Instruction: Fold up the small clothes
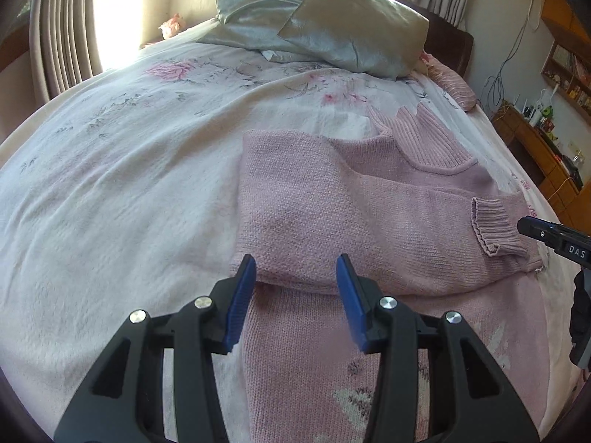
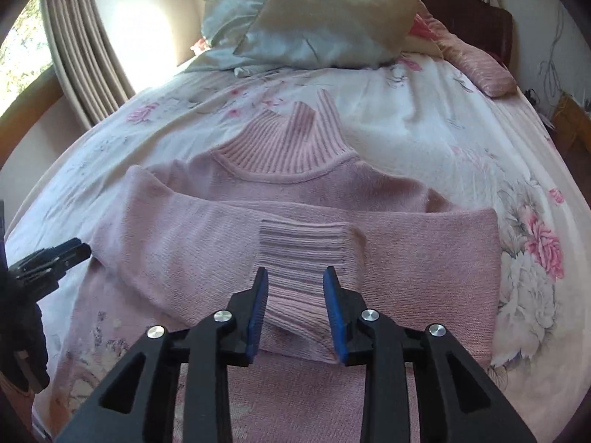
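Pink sweater on the bed, both sleeves folded across its chest; both claws open.

Your left claw stands wide open at lower centre of its view, holding nothing, its blue pads over the folded sleeve of the sweater. Your right claw is open too, its pads either side of the ribbed cuff at lower centre; whether they touch the knit cannot be told. The sweater lies flat on the floral bedspread, collar toward the pillows at the top of the frame.
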The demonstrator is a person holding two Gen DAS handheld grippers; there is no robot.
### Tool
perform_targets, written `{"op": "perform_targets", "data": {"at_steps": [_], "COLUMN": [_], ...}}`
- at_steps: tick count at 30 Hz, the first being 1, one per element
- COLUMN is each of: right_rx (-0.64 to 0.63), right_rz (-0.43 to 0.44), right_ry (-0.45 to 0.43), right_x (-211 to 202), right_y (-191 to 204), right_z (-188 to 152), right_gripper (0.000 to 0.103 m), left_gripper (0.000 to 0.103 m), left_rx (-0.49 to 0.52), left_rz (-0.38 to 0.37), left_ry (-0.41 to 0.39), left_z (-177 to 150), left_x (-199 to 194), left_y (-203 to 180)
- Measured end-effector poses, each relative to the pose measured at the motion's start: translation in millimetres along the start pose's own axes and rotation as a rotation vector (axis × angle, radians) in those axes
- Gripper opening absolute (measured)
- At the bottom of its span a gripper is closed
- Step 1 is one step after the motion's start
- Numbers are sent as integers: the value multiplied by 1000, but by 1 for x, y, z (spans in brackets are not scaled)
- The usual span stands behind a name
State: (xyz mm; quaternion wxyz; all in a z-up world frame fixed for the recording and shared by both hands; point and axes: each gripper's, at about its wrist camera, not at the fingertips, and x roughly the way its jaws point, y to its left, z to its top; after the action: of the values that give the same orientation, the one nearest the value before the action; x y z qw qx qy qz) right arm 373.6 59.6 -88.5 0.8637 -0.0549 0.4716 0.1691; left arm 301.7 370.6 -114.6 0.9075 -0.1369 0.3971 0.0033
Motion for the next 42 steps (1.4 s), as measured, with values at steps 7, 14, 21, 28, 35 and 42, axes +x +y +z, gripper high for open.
{"op": "perform_targets", "data": {"at_steps": [7,14,21,28,35,42], "right_rx": [-119,-5,230,430,485,491], "right_rz": [-85,-27,25,179,263,329], "right_ry": [127,102,-20,0,28,-30], "right_x": [44,34,-21,-17,-2,-17], "right_y": [36,6,-80,-154,-160,-160], "right_z": [-4,-8,-14,-50,-57,-62], "right_gripper": [41,12,11,31,44,53], "left_gripper": [46,47,47,47,49,50], "left_rx": [13,-1,-1,-17,43,38], "left_rz": [-5,17,4,19,15,11], "left_ry": [43,88,81,64,69,73], "left_z": [11,10,9,9,2,-3], "left_x": [24,52,52,40,40,50], "left_y": [-20,-16,-13,-21,-37,-31]}}
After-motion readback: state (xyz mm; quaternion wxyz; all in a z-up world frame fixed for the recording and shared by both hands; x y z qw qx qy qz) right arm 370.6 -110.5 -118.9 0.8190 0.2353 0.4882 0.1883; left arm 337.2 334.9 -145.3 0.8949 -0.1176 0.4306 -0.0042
